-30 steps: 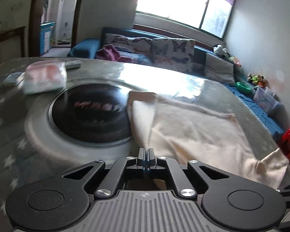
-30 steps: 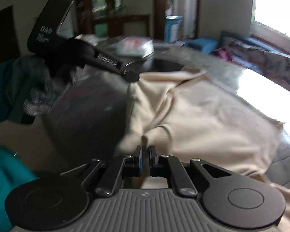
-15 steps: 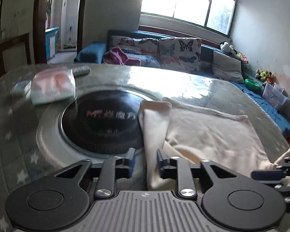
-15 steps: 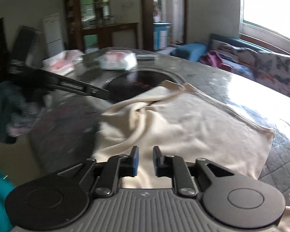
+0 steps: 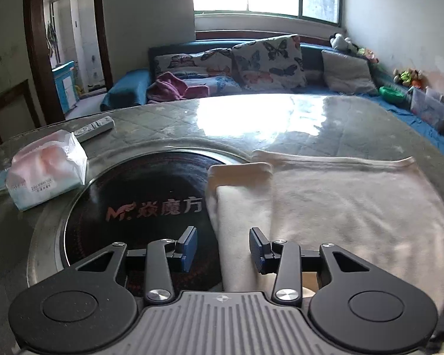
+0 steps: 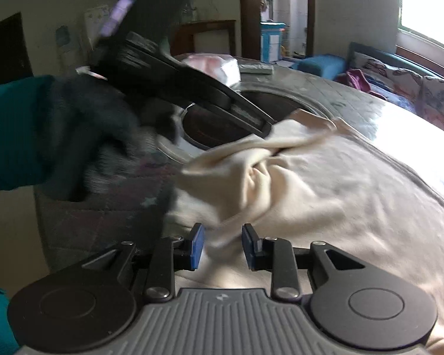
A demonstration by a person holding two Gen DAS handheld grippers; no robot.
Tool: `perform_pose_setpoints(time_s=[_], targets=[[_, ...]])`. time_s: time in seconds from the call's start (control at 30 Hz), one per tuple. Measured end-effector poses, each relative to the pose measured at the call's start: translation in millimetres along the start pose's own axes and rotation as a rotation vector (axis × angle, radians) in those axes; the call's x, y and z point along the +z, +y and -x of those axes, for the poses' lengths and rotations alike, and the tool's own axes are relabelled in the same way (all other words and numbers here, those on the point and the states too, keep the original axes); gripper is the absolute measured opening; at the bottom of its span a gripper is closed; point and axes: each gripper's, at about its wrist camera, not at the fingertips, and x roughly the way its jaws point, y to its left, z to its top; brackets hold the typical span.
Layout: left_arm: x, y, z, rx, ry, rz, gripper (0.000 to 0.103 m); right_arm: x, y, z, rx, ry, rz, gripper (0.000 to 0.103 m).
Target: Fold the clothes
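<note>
A cream garment [image 5: 334,207] lies spread on the table, with one narrow side strip [image 5: 242,192] folded inward over it. My left gripper [image 5: 223,248] is open above that strip's near end, with nothing between its fingers. In the right wrist view the garment [image 6: 340,207] bunches into a raised fold [image 6: 251,174] ahead. My right gripper [image 6: 222,247] hangs open just over the cloth's near edge and holds nothing. The left gripper's body [image 6: 192,88] shows there too, held by a gloved hand [image 6: 83,136], its tip next to the raised fold.
A round black hob [image 5: 133,207] with red lettering sits in the table under the garment's left edge. A tissue pack [image 5: 44,174] and a remote [image 5: 94,125] lie at the far left. A sofa with cushions [image 5: 266,62] stands behind the table. A teal sleeve [image 6: 11,136] fills the left.
Both grippers were shut on the cloth one second ago and have opened wide, letting it go. The side strip now lies flatter on the garment.
</note>
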Motion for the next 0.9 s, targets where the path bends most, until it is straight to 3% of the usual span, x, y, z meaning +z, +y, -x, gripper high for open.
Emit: perform_pose_setpoints(time_s=[0.03,0.07,0.17,0.3,0.47,0.5,0.57,0.67,0.9], targets=[[-0.3,1.1,-3.6,0.013,0.008,-0.002,0.034,1.1,0.5,1.2,0.003,-0.004,-0.001,0.034],[-0.5,2.3,-7.1,0.025,0.016,-0.003,0.024,2.3,1.0,2.5,0.006,-0.008,-0.002,0.037],[-4.1,14.9,-9.3,0.032,0.032,0.030,0.013,1.9,2.0,3.8,0.013,-0.005,0.000,0.037],[-7.7,32.4,-4.3,0.059,0.035,0.077,0.013,2.4,0.3,4.1,0.018,-0.007,-0.011,0.040],[-1.7,24.4,8.2,0.002,-0.019,0.051,0.021,4.9,-4.1,2.5,0.010,-0.018,-0.036,0.043],[0.2,17.4,7.7,-0.020,-0.023,0.025,0.035,5.6,-4.7,1.9,0.009,-0.019,-0.039,0.043],[2.9,2.3,4.9,-0.039,-0.037,-0.029,0.051,6.1,-4.6,2.2,0.007,-0.019,-0.043,0.043],[6.4,-13.1,-5.6,-0.031,-0.050,-0.076,0.051,5.6,-3.8,2.7,0.001,-0.015,-0.043,0.045],[21.0,-19.5,-33.6,-0.044,-0.025,-0.061,0.052,2.8,-8.2,0.3,0.001,-0.013,-0.058,0.050]])
